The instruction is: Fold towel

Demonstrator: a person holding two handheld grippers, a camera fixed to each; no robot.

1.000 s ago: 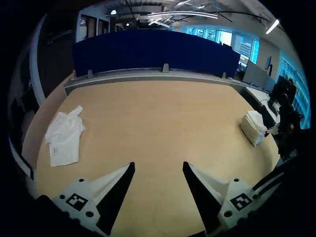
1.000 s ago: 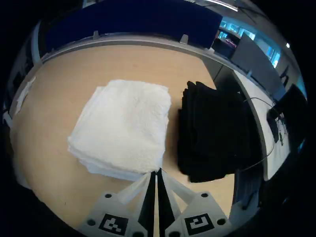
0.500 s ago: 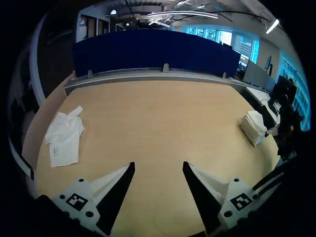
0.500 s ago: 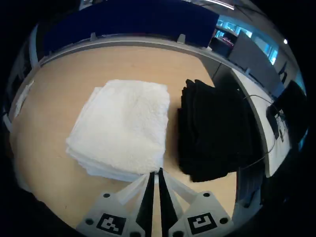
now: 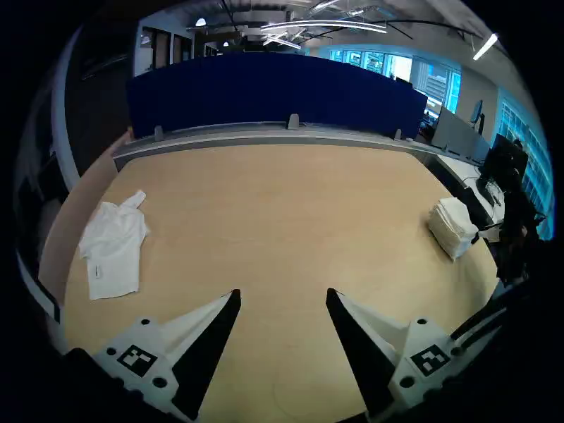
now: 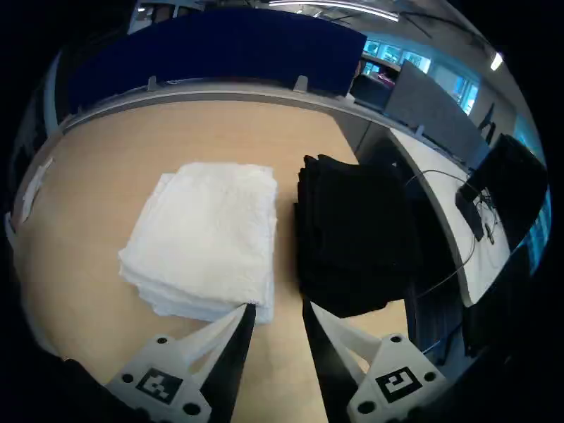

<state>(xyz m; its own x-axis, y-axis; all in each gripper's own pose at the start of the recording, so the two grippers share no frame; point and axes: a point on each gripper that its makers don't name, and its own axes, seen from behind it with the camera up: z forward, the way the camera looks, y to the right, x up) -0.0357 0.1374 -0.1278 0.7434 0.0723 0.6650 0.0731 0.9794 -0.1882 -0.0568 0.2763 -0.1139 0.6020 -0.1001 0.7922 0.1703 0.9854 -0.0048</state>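
**A:** Where's the towel work at?

**B:** The white towel stack point(image 6: 204, 236) sits folded at the right end of the table point(image 5: 282, 204). The right gripper point(image 6: 277, 305) is at its near corner, fingers parted a little and holding nothing. I can't tell whether its left finger touches the bottom layer.

**A:** So the step is?

**B:** I'd judge it's clearing the stack and going for the next piece. That is probably the loose white cloth point(image 5: 113, 247), lying rumpled well apart at the left end. To do it well, lift the right gripper straight off so no finger drags a layer askew. The left gripper point(image 5: 283, 292) is spread wide and empty over bare wood near the front edge. Send it to a corner of the cloth rather than the bunched middle, so the cloth can be pulled flat before folding.

**A:** Counts?

**B:** One white stack of several layers, too fine to number. One black towel stack point(image 6: 352, 225) just to its right, with a narrow gap between. One loose cloth, two grippers, and one blue divider point(image 5: 275, 88) along the far edge.
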